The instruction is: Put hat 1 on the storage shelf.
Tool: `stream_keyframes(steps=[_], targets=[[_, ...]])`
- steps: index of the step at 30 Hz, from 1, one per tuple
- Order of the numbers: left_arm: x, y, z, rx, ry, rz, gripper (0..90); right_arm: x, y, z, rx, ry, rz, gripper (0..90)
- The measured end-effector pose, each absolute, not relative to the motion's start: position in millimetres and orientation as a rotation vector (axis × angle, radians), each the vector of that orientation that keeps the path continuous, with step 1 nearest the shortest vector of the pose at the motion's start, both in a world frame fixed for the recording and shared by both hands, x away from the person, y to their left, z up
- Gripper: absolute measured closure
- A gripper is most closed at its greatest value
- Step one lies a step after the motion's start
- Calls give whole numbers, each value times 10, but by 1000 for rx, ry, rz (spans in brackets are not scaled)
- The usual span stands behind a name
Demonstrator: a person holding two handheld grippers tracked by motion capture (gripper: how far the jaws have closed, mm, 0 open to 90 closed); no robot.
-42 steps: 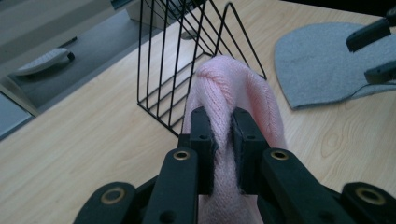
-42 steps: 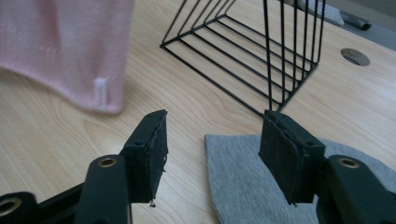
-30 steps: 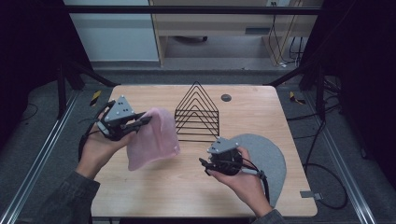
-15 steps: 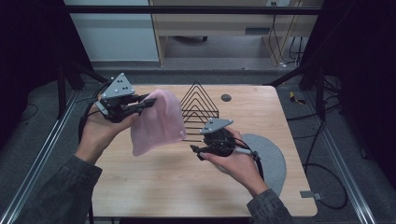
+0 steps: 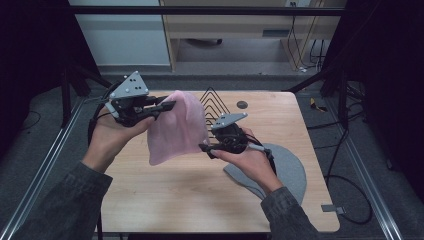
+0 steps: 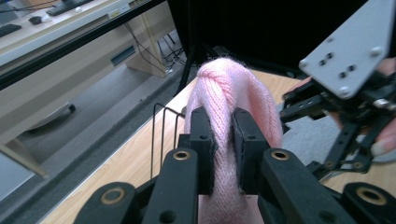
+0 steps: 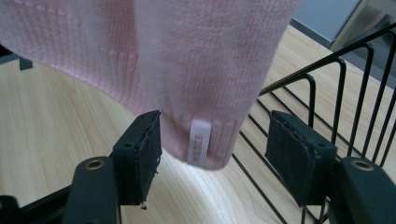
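A pink knitted hat [image 5: 175, 127] hangs in the air above the wooden table [image 5: 165, 195]. My left gripper [image 5: 167, 106] is shut on its top fold, and the knit [image 6: 224, 93] bulges out between the jaws. My right gripper [image 5: 206, 149] is open at the hat's lower right corner, where the ribbed hem [image 7: 205, 140] with a small white label [image 7: 200, 142] sits between the two pads without being clamped. Behind the hat stands a black wire rack [image 5: 216, 102], whose bars [image 7: 327, 93] rise just right of the hem.
A grey half-round mat [image 5: 287, 167] lies on the table's right side under my right forearm. A small dark round piece [image 5: 242, 104] rests near the far edge. Past the table stands a wooden desk [image 5: 225, 30] with cables on the floor.
My left gripper has lifted the hat higher and carried it right. My right gripper has moved up and left from the mat to the hat's lower corner.
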State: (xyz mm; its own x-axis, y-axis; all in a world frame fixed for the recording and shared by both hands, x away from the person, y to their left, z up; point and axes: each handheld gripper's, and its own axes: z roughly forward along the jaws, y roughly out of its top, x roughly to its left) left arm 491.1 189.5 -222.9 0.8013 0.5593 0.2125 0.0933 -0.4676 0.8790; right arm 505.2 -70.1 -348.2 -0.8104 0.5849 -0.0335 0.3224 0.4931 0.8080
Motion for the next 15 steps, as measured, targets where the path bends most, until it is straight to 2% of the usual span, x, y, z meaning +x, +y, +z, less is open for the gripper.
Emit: stream_keyframes(steps=[4,5,6,7,9,15], targets=[[4919,1852,-2195,2014,471,596,802,5110,-701,-3459,750,2454,1227,388],[4924,1839,-2188,2017,464,597,803,5120,-702,-3450,740,2457,1232,420],[4933,1829,-2183,2016,465,598,803,5119,-701,-3434,730,2452,1239,477],[4953,1822,-2178,2013,471,590,802,5114,-701,-3408,719,2447,1251,570],[4965,1821,-2173,2014,471,593,802,5104,-699,-3377,677,2450,1246,663],[5128,1873,-2142,2001,511,574,799,5105,-745,-3260,652,2458,1249,759]])
